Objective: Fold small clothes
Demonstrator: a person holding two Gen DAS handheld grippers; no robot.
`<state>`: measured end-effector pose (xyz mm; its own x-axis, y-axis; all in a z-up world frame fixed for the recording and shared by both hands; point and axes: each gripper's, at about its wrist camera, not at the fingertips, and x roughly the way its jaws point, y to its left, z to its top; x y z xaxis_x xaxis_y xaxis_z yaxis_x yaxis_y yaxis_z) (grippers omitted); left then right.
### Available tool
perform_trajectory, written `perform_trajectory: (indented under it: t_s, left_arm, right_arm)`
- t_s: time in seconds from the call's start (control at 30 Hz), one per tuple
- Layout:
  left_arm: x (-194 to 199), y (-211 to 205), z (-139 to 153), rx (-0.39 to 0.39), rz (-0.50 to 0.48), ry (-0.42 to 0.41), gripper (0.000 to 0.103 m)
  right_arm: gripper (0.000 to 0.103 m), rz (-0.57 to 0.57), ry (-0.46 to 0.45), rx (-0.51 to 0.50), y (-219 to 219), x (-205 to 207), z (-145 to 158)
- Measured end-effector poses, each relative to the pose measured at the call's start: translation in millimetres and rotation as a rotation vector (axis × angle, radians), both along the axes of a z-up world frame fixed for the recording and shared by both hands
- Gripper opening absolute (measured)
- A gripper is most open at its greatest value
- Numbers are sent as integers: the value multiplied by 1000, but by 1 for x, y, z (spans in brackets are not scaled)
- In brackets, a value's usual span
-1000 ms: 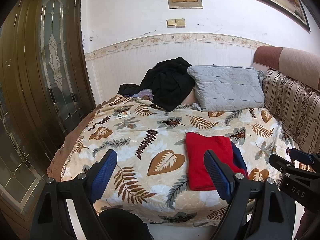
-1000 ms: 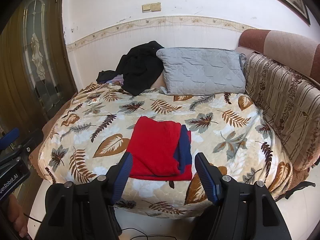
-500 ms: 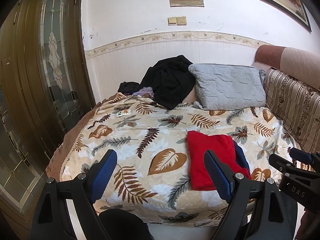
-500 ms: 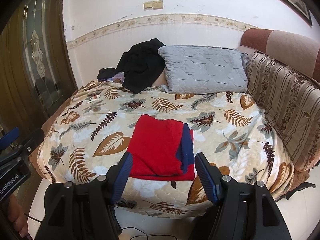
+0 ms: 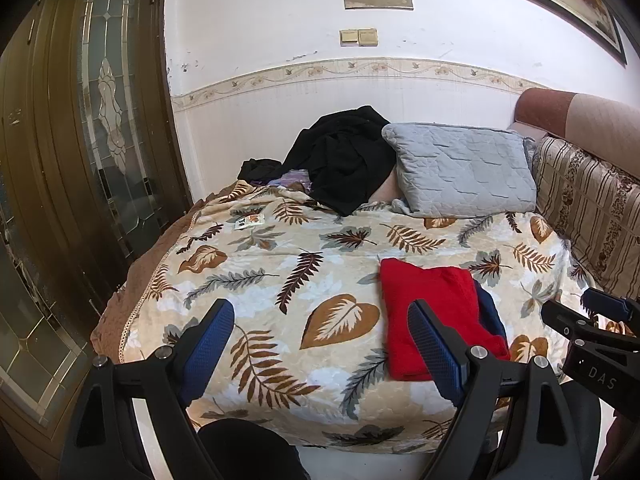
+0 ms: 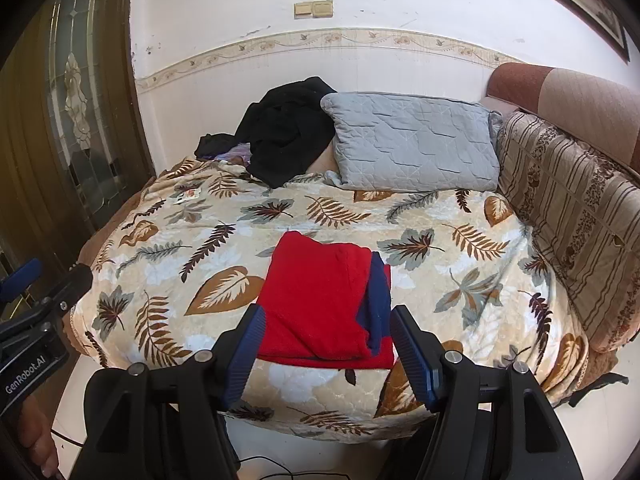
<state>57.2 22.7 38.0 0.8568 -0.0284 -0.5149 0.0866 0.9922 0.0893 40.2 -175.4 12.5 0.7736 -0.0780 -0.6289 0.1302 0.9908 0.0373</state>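
A folded red garment [image 5: 434, 312] [image 6: 320, 300] with a dark blue edge [image 6: 378, 308] lies flat on the leaf-patterned bedspread [image 5: 280, 272] [image 6: 192, 248], near the bed's front edge. My left gripper [image 5: 320, 320] hovers short of the bed, open, with nothing between its blue pads; the garment lies beyond its right finger. My right gripper [image 6: 326, 322] is also open and empty, held back from the bed with the garment straight ahead of it. Each gripper shows at the edge of the other's view: the right gripper [image 5: 592, 332], the left gripper [image 6: 36, 308].
A grey quilted pillow [image 5: 460, 168] [image 6: 412, 144] and a heap of black clothes [image 5: 340, 156] [image 6: 284, 128] sit at the back by the wall. A striped padded headboard [image 5: 592, 208] runs along the right. A dark wooden door with glass panes [image 5: 92, 128] stands left. A small card [image 5: 250, 221] lies on the spread.
Both views have drifted very slightly; the garment and both grippers stay as they were.
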Motion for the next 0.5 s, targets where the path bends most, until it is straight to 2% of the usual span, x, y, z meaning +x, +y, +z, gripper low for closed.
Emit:
perform_trajectory:
  t_s: [0.5]
  left_arm:
    - [1,0,1,0,-6,-6,89]
  right_arm:
    - [69,9,-10,-8,3,1,3]
